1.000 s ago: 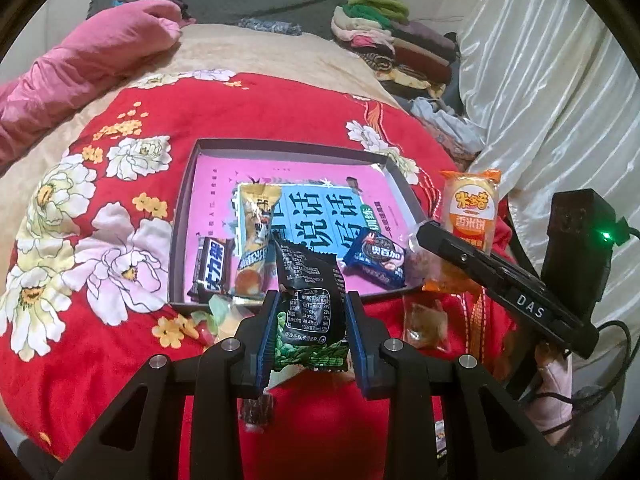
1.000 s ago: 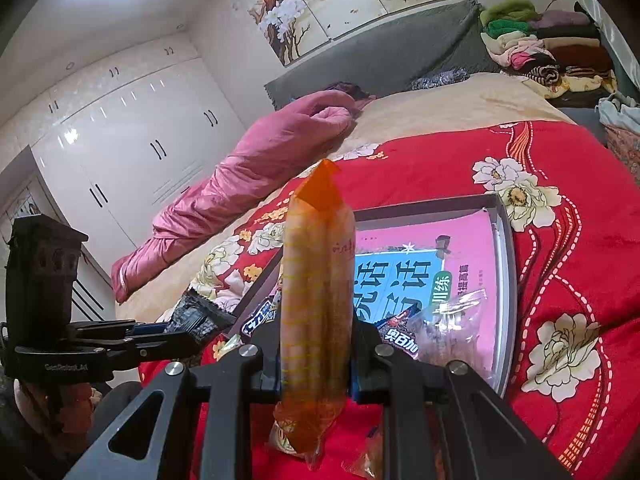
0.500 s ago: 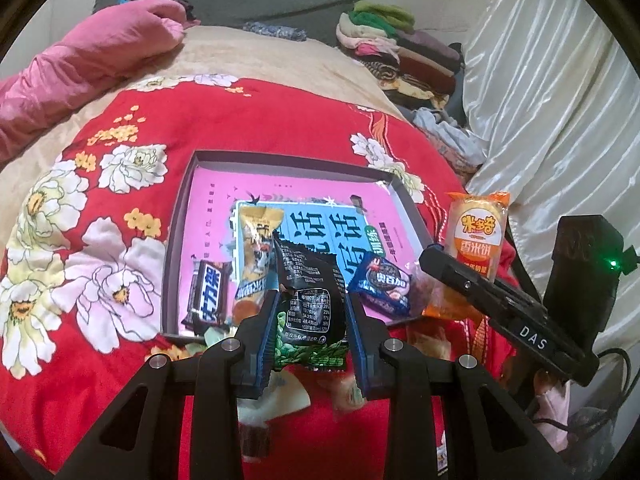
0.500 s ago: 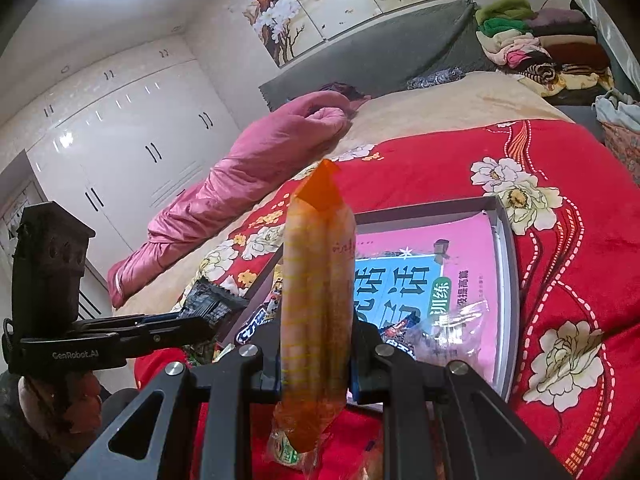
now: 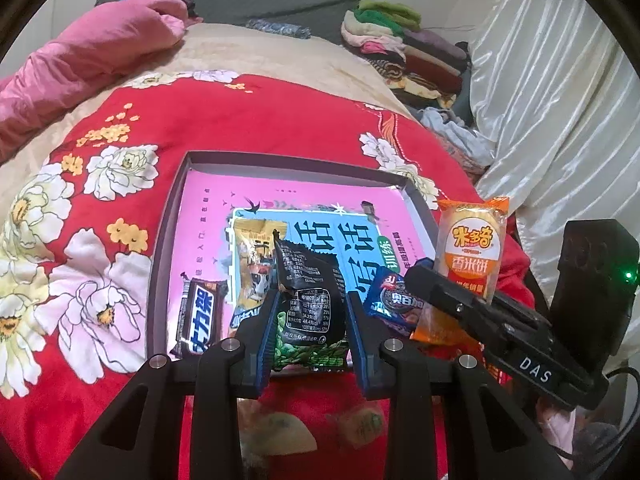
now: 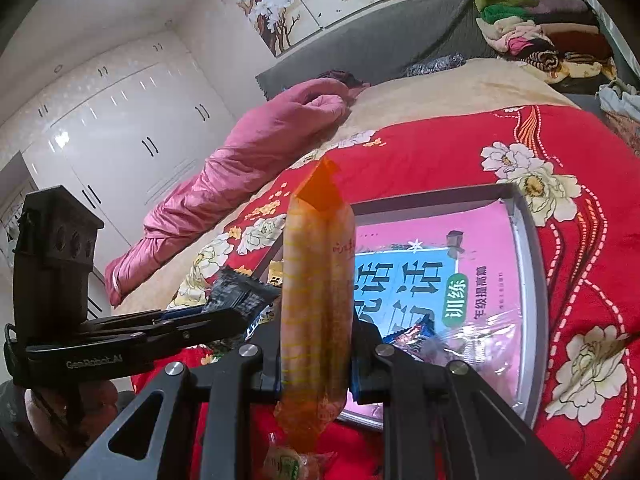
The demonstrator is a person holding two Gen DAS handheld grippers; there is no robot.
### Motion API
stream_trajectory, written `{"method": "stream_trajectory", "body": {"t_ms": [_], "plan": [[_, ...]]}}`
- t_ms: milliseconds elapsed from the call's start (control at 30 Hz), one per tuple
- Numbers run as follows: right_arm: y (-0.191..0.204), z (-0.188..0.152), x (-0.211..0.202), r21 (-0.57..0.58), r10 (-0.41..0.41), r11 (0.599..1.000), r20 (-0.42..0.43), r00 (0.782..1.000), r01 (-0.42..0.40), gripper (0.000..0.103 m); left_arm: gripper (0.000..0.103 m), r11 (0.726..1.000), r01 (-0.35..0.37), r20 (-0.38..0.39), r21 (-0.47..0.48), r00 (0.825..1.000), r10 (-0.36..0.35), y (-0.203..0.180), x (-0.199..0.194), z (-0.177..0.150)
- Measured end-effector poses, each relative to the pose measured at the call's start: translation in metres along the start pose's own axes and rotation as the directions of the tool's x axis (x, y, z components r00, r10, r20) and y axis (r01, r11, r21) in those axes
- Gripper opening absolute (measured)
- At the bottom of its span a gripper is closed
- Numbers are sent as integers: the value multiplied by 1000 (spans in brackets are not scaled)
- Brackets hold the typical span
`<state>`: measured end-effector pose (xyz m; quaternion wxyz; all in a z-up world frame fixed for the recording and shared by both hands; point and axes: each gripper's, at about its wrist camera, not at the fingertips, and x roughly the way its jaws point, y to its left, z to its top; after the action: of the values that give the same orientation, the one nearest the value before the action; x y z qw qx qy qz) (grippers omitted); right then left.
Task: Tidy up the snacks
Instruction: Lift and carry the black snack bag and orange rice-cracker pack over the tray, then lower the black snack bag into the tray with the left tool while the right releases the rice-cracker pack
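Held, left gripper (image 5: pixel 310 334): black-and-green crinkled foil snack packet (image 5: pixel 310 304), lower centre, fingers clenched at mid-body; light, soft, slippery. Held, right gripper (image 6: pixel 316 364): orange plastic-wrapped rice cracker pack (image 6: pixel 318 280); we judge it brittle, grasp gently.

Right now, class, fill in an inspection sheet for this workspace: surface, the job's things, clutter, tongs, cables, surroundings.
Surface: red floral bedspread on a bed.
Job's things: shallow grey tray lined with a pink printed sheet, holding a dark chocolate bar, a yellow packet and a blue biscuit packet.
Clutter: small wrapped sweets on the bedspread near the tray.
Tongs: left tongs shut on a black-and-green snack packet; right tongs shut on an orange rice-cracker packet.
Cables: black cable beside the right tongs.
Surroundings: pink quilt, folded clothes pile, white curtain, white wardrobe.
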<state>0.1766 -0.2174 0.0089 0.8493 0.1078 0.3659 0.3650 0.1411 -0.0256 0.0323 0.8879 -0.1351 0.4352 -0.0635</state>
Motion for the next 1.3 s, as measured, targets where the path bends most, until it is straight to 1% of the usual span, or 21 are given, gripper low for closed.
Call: {"method": "stream_trajectory", "body": {"t_ms": [333,667,1067,1300], "plan": [[0,-5,23,-3,-7,1000,-52,999,7,23,33,1000,4,-19,-15,1000,-5,5,22,2],[0,-9,37,-10,-17,1000,-83,996,16,23,33,1000,-13,-32,9,999,13,6,41,-3],[-3,-16,51,-13,-28,1000,-128,991,27,23,33,999,-33,-56,13,998,34,9,55,-10],[-2,-18,55,-27,-52,998,-147,988,48,23,33,999,-44,-65,3,997,45,11,58,-10]]}}
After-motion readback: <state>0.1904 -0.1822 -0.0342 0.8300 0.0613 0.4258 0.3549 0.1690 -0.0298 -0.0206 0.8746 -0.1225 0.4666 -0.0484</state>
